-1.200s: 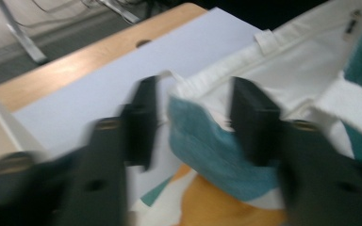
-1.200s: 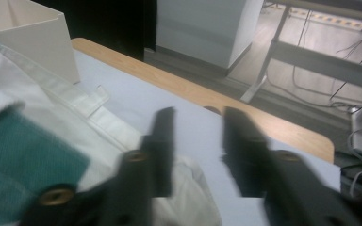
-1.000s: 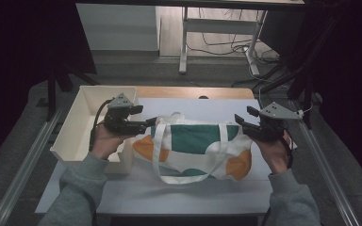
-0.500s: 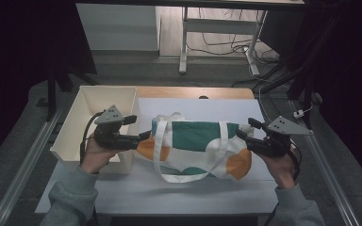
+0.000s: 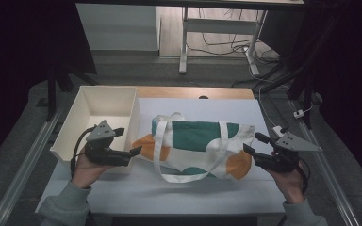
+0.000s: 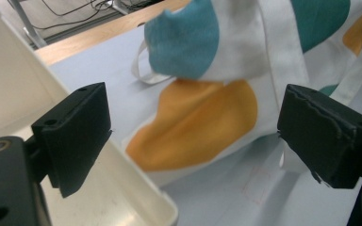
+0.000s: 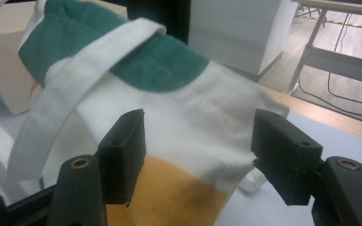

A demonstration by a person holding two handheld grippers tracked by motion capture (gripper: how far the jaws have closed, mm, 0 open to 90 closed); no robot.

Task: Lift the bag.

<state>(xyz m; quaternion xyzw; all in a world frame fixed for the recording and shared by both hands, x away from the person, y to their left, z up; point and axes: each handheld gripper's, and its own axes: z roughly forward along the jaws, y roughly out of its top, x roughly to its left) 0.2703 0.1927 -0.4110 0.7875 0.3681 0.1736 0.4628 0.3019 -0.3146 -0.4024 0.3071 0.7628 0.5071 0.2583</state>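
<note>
White tabletop (image 5: 122, 197), cream bin (image 5: 104, 104) at its left edge, white tote bag (image 5: 202, 141) with green and orange patches lying across the middle, left claw (image 5: 134, 151) just opened wide beside the bag's orange corner, right claw (image 5: 247, 149) opening, apart at the other end, fabric between unpressed.

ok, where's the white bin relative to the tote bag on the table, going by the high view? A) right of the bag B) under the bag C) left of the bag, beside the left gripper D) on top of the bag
C: the white bin sits left of the tote bag, with the left gripper at its near right corner.
</note>
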